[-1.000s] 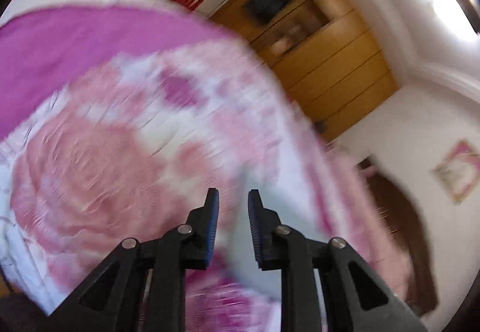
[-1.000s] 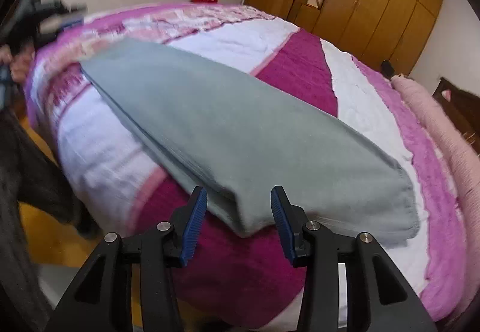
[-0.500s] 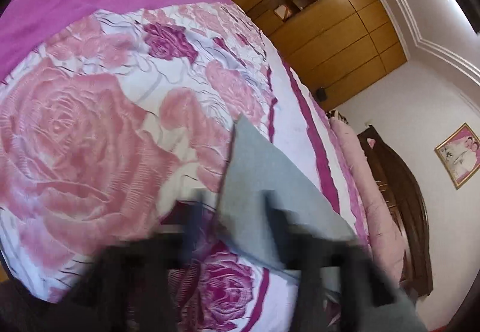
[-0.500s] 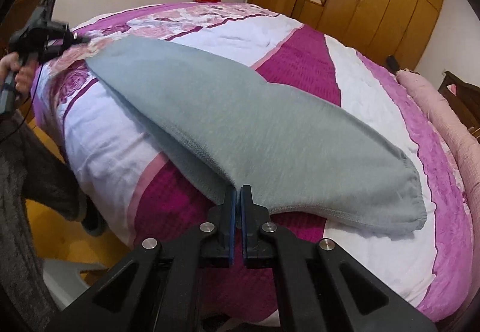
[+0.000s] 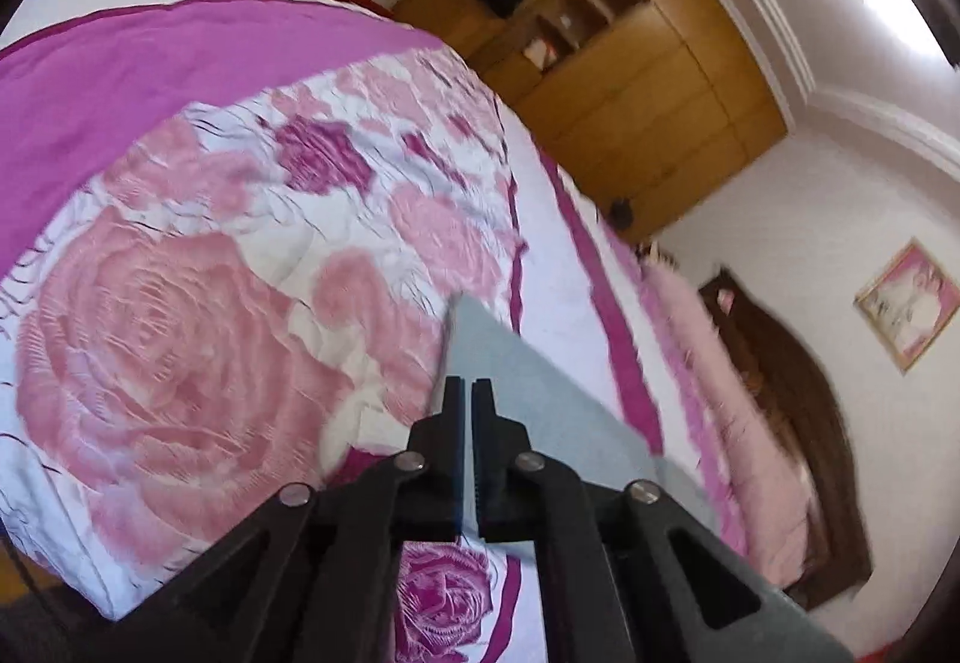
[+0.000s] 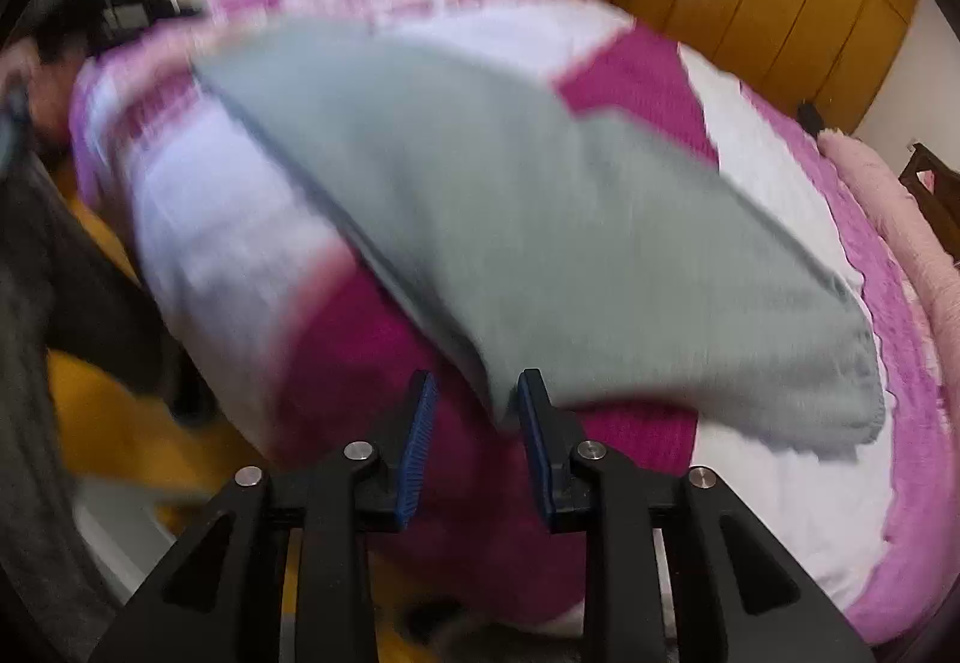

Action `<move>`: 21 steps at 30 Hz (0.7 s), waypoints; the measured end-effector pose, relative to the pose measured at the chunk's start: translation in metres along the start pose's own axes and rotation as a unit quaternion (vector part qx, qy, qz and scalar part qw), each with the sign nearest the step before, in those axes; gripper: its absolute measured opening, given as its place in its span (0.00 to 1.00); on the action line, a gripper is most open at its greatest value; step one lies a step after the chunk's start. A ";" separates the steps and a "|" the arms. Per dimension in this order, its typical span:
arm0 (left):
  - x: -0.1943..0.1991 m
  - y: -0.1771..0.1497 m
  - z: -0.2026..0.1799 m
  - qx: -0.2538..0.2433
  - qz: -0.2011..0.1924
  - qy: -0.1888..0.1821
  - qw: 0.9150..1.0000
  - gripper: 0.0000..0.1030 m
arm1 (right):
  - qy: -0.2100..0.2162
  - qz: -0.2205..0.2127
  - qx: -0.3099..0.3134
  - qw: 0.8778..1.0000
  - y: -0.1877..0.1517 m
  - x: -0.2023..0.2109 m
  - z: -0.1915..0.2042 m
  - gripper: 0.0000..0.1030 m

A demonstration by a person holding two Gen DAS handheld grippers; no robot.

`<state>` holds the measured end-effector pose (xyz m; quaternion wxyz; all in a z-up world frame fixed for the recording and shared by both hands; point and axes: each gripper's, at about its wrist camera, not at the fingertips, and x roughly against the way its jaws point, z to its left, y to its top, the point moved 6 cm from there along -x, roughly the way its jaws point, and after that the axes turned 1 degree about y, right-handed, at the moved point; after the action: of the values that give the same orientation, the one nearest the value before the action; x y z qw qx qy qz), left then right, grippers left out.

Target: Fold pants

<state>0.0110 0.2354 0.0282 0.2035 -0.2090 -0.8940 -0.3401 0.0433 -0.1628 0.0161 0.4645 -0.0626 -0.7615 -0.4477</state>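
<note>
Across the bed (image 6: 810, 513), left gripper (image 5: 467, 393) apparently pinches the pants (image 6: 540, 219); right gripper (image 6: 474, 393) is spread.

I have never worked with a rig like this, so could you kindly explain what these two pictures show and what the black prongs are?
There is no robot: a person holds a two-finger tool in each hand, each carrying a fisheye camera looking along its fingers. One picture comes from the left hand-held gripper, whose fingers are shut on a corner of the grey pants. The other comes from the right hand-held gripper, open at the near edge of the same pants, which lie across a bed with a pink and purple bedspread. That picture is blurred.
</note>
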 end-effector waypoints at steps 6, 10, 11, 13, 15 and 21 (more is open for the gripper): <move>-0.035 -0.046 -0.088 -0.232 0.043 0.023 0.972 0.26 | 0.067 -0.096 -0.088 0.989 0.052 0.012 -0.002 0.31; -0.076 -0.069 -0.097 -0.256 0.098 0.051 0.960 0.26 | 0.162 0.048 -0.120 0.978 0.038 -0.065 0.013 0.33; -0.082 -0.073 -0.092 -0.253 0.112 0.069 0.958 0.26 | 0.150 0.024 -0.081 0.985 0.039 -0.061 0.016 0.34; -0.090 -0.078 -0.076 -0.225 0.145 0.102 0.958 0.25 | 0.178 0.032 -0.042 0.983 0.050 -0.048 0.012 0.34; -0.078 -0.084 -0.076 -0.187 0.156 0.080 0.967 0.26 | 0.240 -0.010 -0.105 0.965 0.074 -0.028 -0.023 0.35; -0.060 -0.117 -0.178 -0.215 0.163 -0.114 0.956 0.32 | -0.043 -0.002 -0.256 0.966 0.086 -0.069 -0.213 0.69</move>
<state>0.0404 0.0184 0.0585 0.1030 -0.4277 -0.7712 -0.4601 0.2647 -0.2477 0.0525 0.3993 -0.1969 -0.6408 -0.6254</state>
